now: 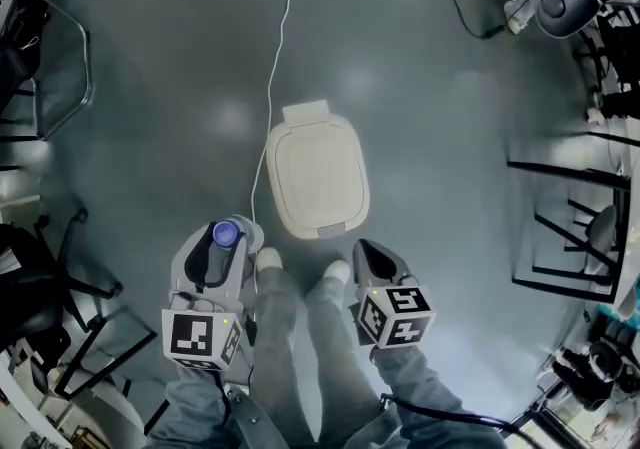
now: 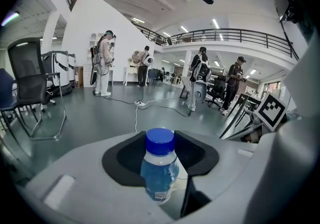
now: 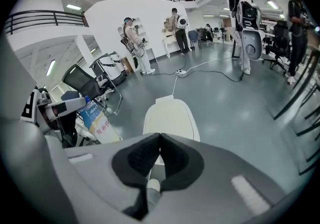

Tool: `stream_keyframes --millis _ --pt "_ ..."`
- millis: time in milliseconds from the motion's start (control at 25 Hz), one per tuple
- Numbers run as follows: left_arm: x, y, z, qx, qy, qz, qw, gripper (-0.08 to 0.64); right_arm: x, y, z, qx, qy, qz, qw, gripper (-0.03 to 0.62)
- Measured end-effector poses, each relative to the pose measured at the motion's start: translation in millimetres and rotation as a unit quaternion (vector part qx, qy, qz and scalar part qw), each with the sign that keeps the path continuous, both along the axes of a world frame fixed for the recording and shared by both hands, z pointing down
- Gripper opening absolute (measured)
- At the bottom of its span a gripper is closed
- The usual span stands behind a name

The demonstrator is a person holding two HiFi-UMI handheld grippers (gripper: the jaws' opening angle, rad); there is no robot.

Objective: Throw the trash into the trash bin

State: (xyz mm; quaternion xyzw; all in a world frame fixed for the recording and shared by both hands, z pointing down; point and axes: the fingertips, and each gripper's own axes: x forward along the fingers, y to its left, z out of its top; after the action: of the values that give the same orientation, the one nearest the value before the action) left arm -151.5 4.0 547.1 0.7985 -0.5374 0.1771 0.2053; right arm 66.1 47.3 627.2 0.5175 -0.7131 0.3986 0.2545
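Grey, shiny floor [image 1: 180, 87] fills a big, bright hall. A small bottle [image 1: 226, 234] with a blue cap and blue drink inside sits low and left in the head view. The left gripper [image 1: 222, 242] is holding it. In the left gripper view the bottle [image 2: 159, 168] stands with its cap up, and the two black pads [image 2: 125, 155] squeeze it from both sides.

A white trash bin [image 1: 316, 177] stands on the floor in the middle of the head view, just above and to the right of the bottle. Its lid [image 1: 315, 169] is down. The bottle is not in the bin.

The right gripper [image 1: 362, 253] is low and right of the middle, near the front of the bin. In the right gripper view its jaws are pressed together at the tips with nothing in them, and the bin [image 3: 170, 118] shows just past them.

Two white shoes [image 1: 268, 259] stand between the grippers, close to the bin. A white cable [image 1: 272, 67] runs up from beside the bin to the top of the head view. A black chair [image 2: 30, 88] stands at the left of the left gripper view. People [image 2: 105, 63] stand far back in the hall.
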Motion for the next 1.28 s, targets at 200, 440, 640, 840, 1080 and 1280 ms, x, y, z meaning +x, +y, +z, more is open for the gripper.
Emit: stream_keyframes --millis 200,440,640,840,1080,1280 --pt "1.7 5.3 15.0 -0.011 -0.004 0.015 0.9998 0.189 -7.9 4.2 25.9 -0.014 0.007 -0.004 1.0 0.003" --pt "-0.5 6.0 29.2 -0.022 -0.009 0.022 0.9995 0.189 -9.4 12.7 66.7 -0.028 0.019 -0.003 0.999 0.003" --pt "0.6 6.3 35.5 -0.033 -0.009 0.027 0.999 0.189 -10.3 15.6 101.9 -0.036 0.027 0.004 0.999 0.003" --pt "2.4 6.7 42.1 -0.042 -0.013 0.034 0.9985 0.189 -9.2 15.4 123.0 -0.051 0.026 0.019 0.998 0.003" --pt "1.3 3.5 45.0 -0.048 -0.018 0.035 0.9981 0.189 -14.9 20.2 140.5 -0.066 0.038 0.001 0.997 0.003" --pt "-1.0 4.6 43.5 -0.047 -0.018 0.037 0.998 0.189 -20.3 24.2 150.3 -0.073 0.044 -0.007 0.996 0.003"
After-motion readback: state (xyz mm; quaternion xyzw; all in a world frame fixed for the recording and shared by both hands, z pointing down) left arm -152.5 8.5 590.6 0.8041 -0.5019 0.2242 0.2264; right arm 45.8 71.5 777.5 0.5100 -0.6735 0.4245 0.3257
